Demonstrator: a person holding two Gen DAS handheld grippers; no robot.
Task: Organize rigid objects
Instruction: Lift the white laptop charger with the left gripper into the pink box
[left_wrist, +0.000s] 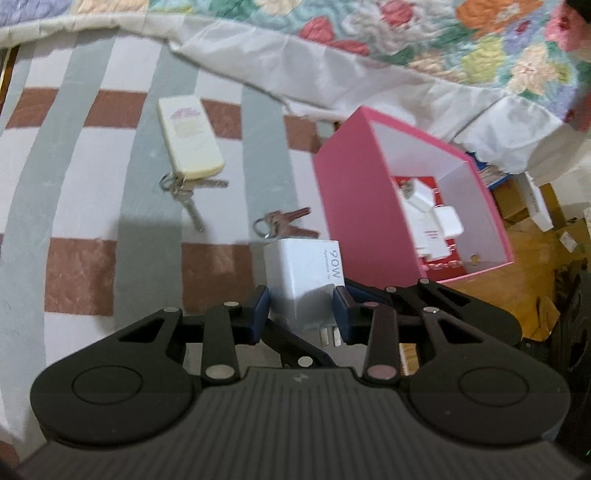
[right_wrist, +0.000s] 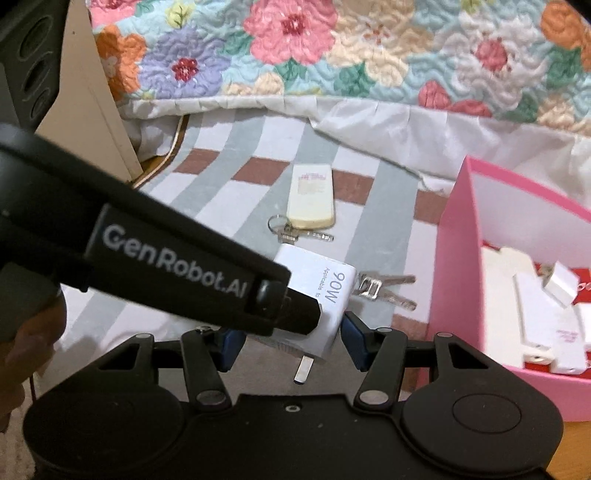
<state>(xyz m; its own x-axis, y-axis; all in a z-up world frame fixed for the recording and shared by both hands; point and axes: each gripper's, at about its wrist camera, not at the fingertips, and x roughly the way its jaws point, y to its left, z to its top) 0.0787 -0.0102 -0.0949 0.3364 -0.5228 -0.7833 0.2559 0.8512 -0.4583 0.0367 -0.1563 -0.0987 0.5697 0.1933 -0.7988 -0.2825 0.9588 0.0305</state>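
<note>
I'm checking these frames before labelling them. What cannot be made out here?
- Right wrist view: whether the right gripper touches the white plug-in charger block; the left gripper crosses in front of one pad.
- Both views: small print beside the charger's 90W, blurred.
- Right wrist view: open pink cardboard box and its contents, cut off by the right edge.
- Left wrist view: print on the cream plastic key fob, blurred.

Ahead of the tongs lies a bed sheet (left_wrist: 92, 155) checked in grey, white and brown. Beyond it, farther from the tongs, a floral quilt (right_wrist: 332, 55) with a white ruffle spreads across. Right of the tongs, cardboard clutter (left_wrist: 535, 229) covers the floor.
</note>
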